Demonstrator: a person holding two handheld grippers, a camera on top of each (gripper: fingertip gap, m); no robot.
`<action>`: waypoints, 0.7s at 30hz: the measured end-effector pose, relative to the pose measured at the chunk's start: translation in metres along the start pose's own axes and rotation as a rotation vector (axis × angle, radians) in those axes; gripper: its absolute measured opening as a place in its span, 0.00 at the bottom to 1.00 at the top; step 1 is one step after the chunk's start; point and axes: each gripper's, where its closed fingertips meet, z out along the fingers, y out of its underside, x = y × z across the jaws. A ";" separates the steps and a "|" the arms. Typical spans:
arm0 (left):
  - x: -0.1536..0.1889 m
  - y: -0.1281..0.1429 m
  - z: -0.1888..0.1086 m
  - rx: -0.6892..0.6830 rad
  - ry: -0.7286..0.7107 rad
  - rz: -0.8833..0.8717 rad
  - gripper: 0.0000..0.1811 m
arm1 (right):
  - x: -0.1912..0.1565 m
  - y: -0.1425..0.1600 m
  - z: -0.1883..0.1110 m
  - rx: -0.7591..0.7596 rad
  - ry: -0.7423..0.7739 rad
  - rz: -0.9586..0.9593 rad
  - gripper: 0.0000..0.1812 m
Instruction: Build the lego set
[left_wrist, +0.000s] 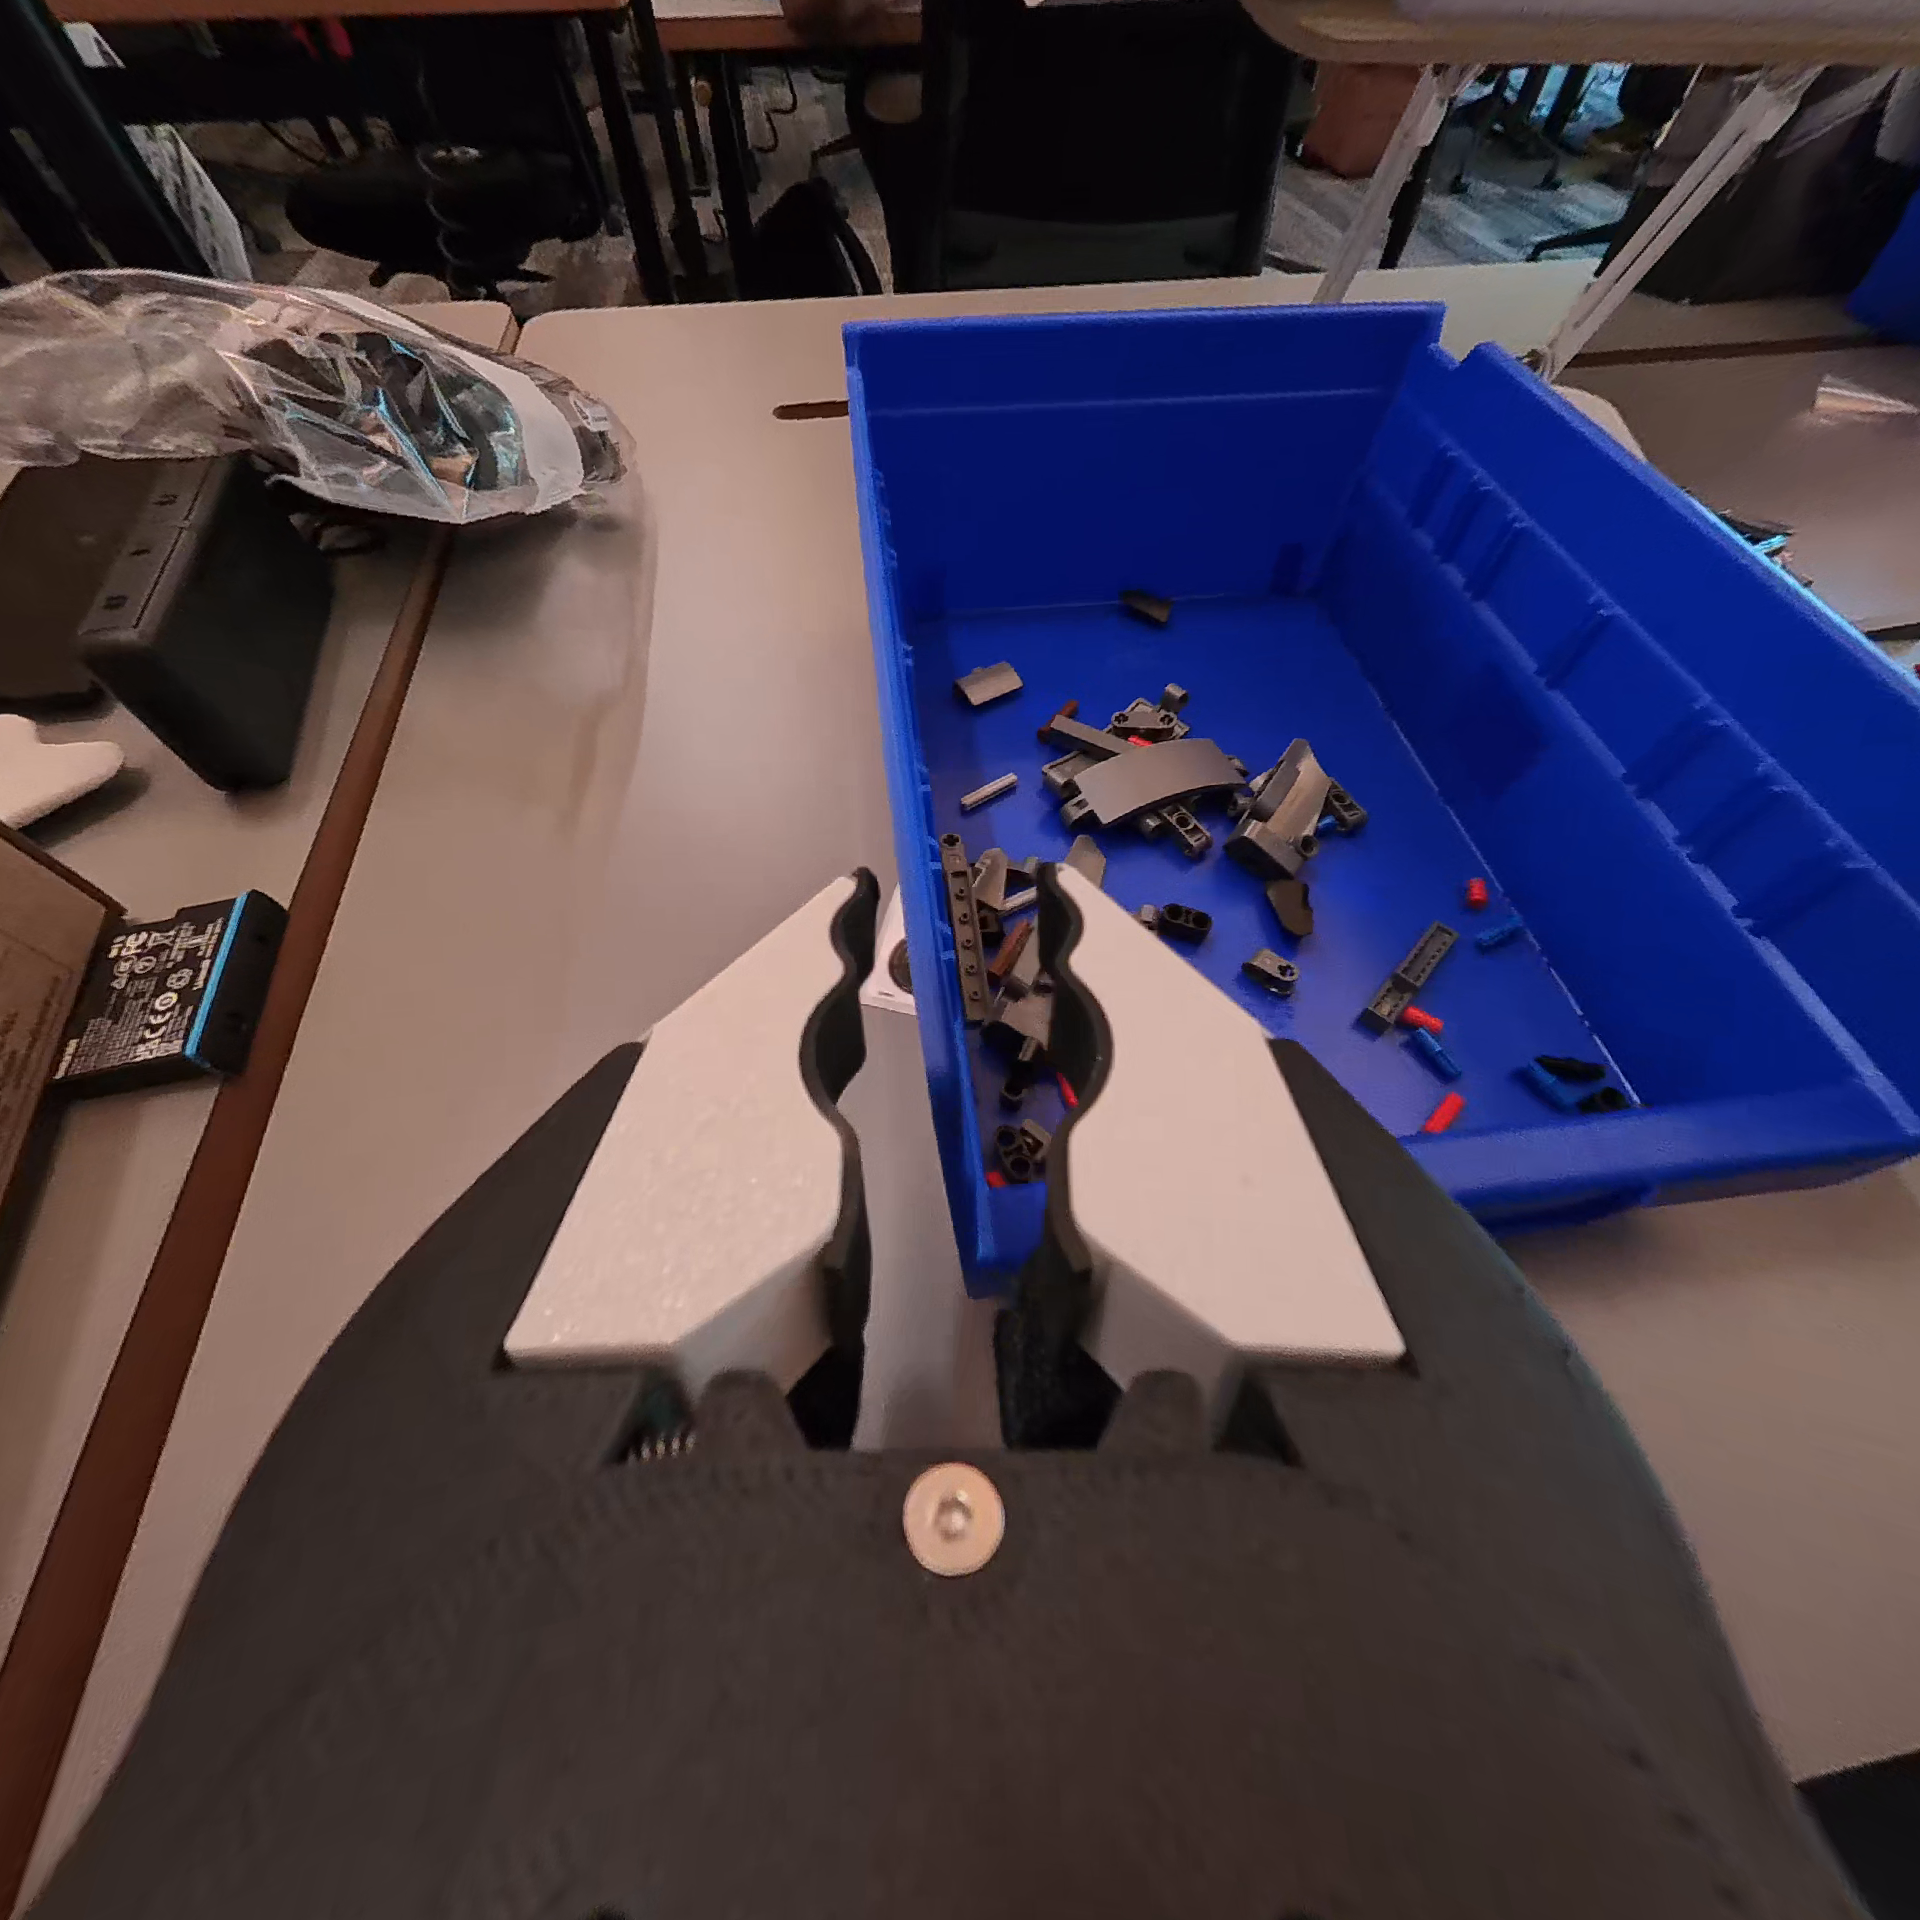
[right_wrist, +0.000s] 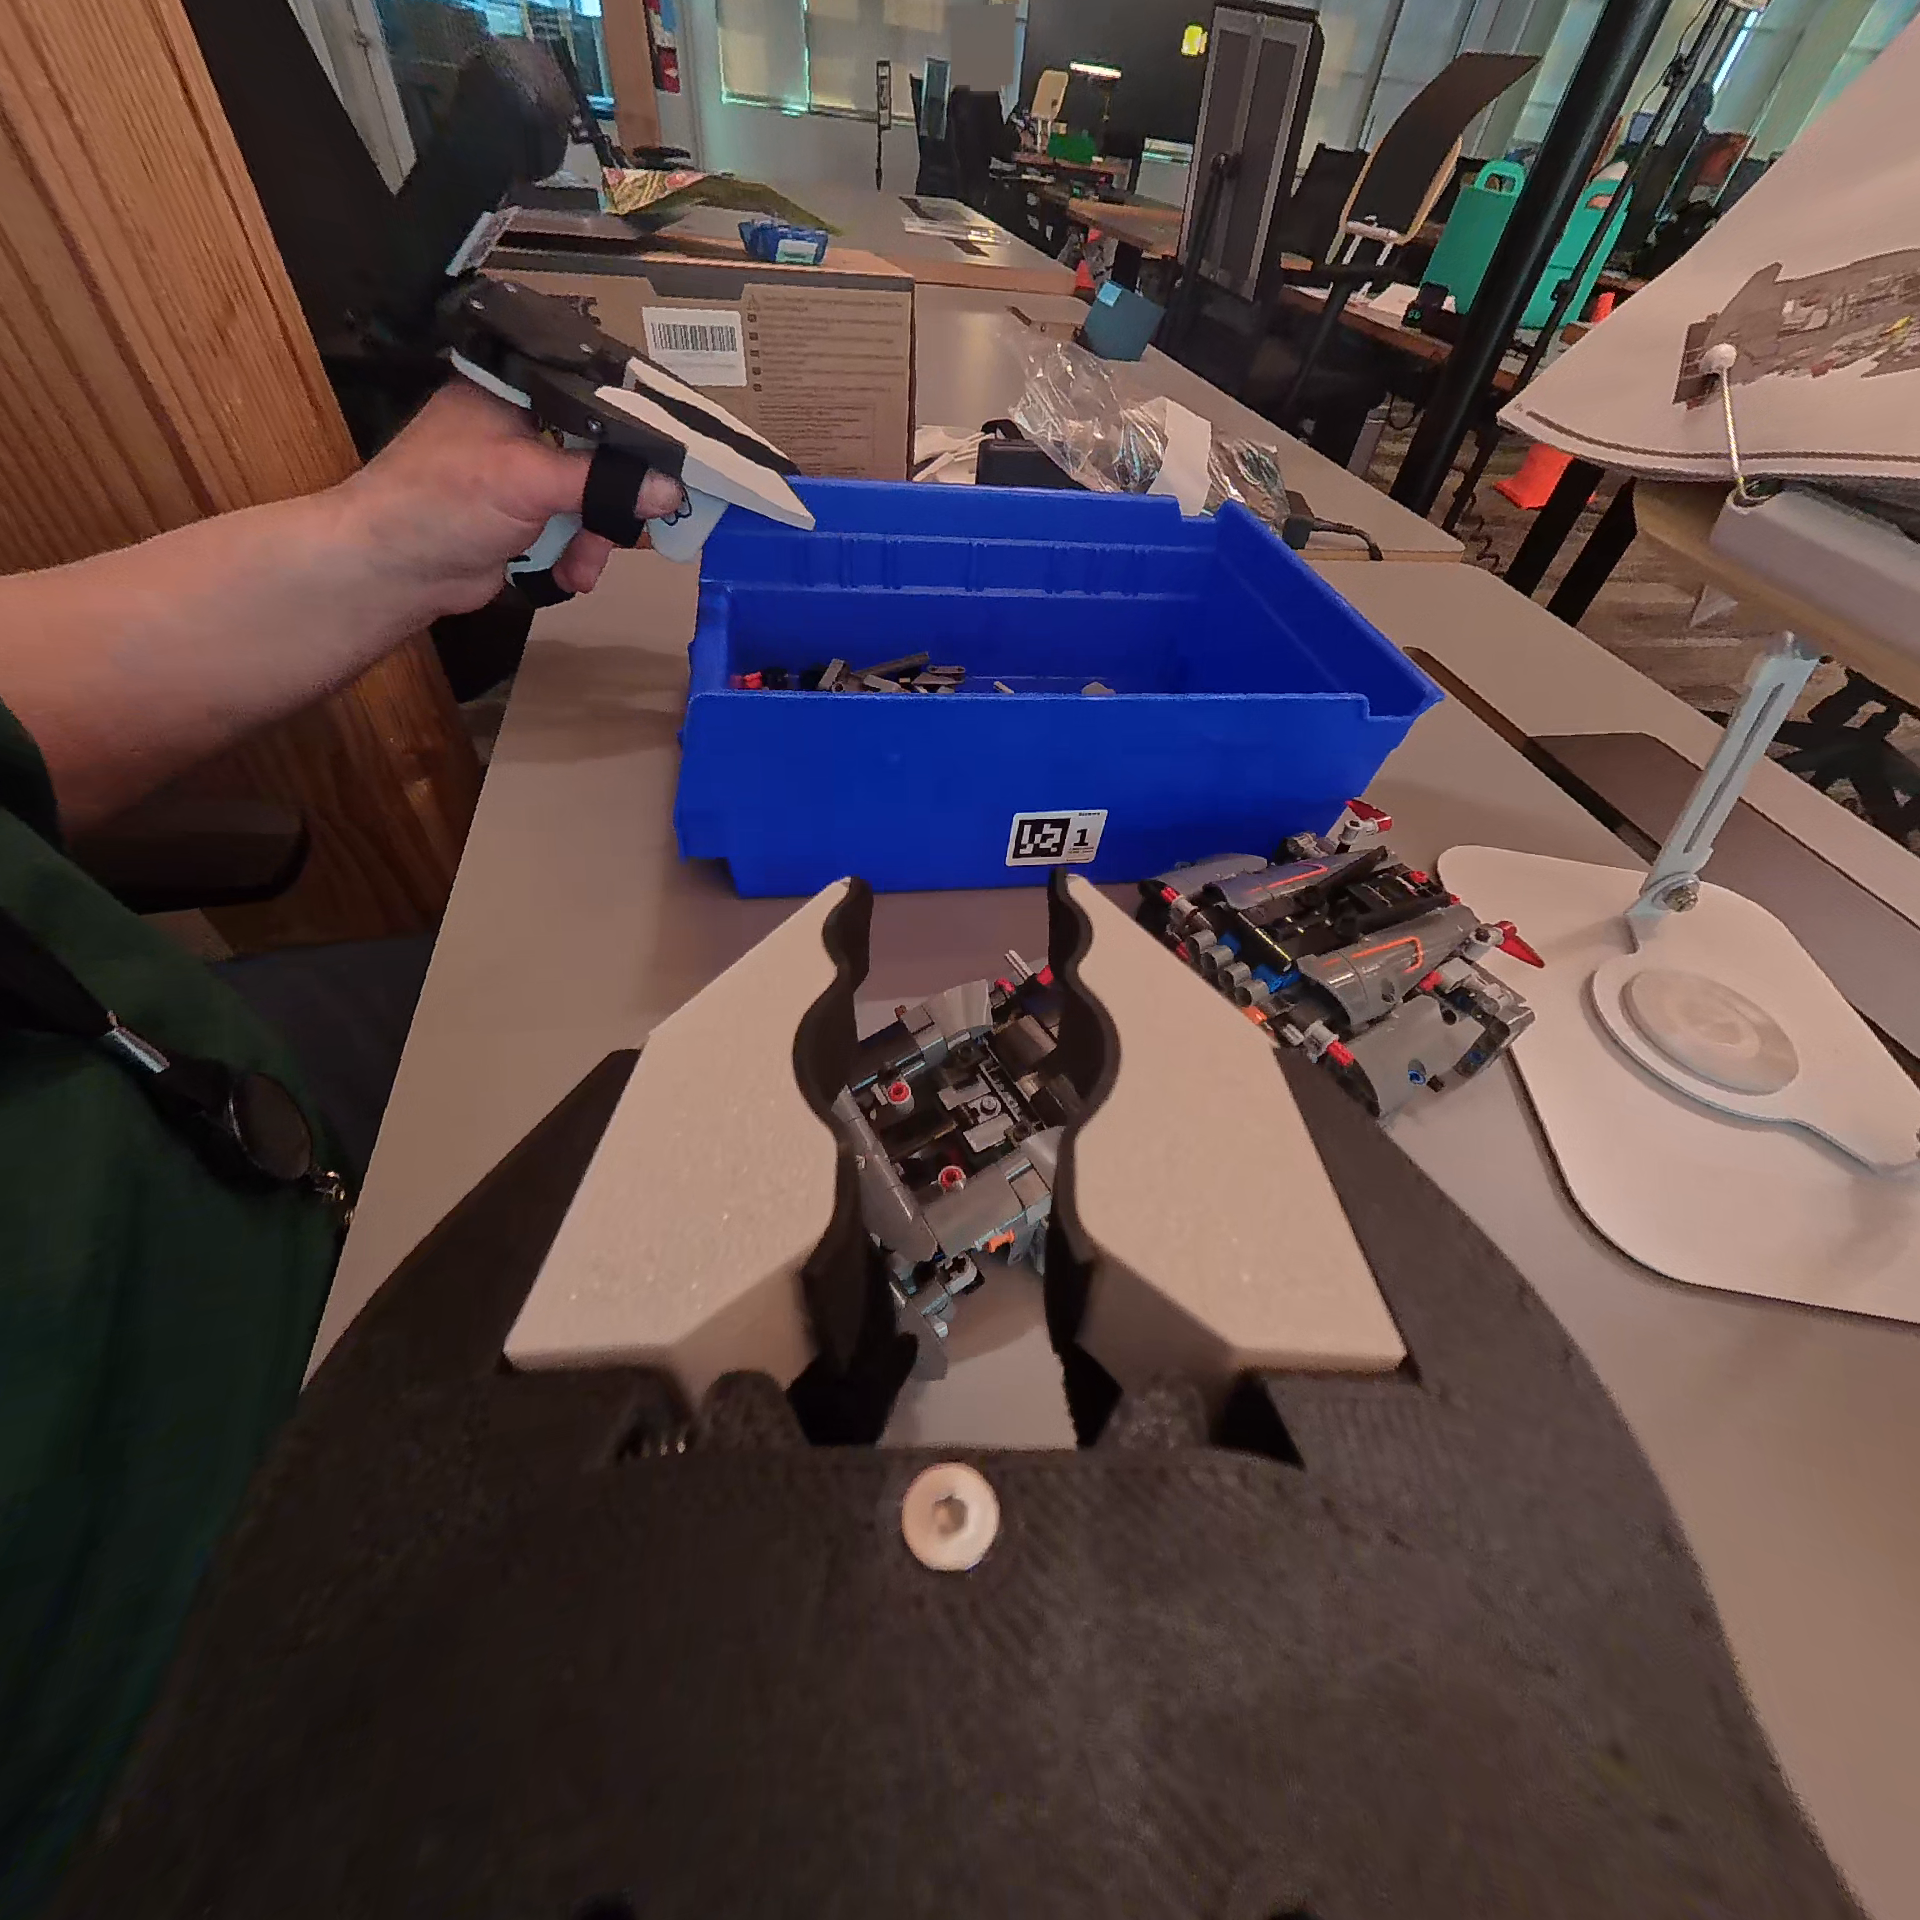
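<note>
Left tongs (left_wrist: 956, 904): jaws apart with a moderate gap, nothing between them. They hover above the near left corner of the blue bin (left_wrist: 1143, 468), tips over its left wall; contact with the wall cannot be confirmed. In the right wrist view the same tongs (right_wrist: 769, 499) are held by a hand (right_wrist: 488, 499) at the bin's far left corner, tips pointing down and inward over the rim.

Right tongs (right_wrist: 956, 904): jaws apart by a similar gap. A small grey and black lego sub-assembly (right_wrist: 966, 1132) shows in the gap; the pictures do not settle whether the pads touch it or it simply lies on the tabletop (right_wrist: 582, 883) below.

Edges and room: the bin's long axis runs away from the left tongs, and its front wall faces the right tongs. Loose lego pieces (left_wrist: 1174, 790) are scattered across the bin floor, mostly grey and black, with a few red and blue pins toward the near right; the far end is largely bare. Open tabletop lies left of the bin. A crumpled plastic bag (left_wrist: 291, 395) lies further left.

Task item: the larger lego model (right_wrist: 1340, 966) lies on the tabletop just in front of the bin's right end, its long axis diagonal, red-tipped points toward the right. A white stand base (right_wrist: 1714, 1122) sits just right of it.
</note>
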 end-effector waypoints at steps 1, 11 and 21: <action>0.001 0.000 -0.001 0.005 0.003 -0.008 0.16 | 0.000 0.001 -0.001 0.001 0.000 0.003 0.18; 0.004 -0.018 -0.002 0.001 -0.104 0.128 0.18 | 0.013 0.005 -0.030 0.019 0.066 -0.003 0.18; 0.066 -0.062 0.016 0.062 -0.016 0.289 0.18 | 0.018 0.030 -0.072 -0.016 0.150 -0.022 0.17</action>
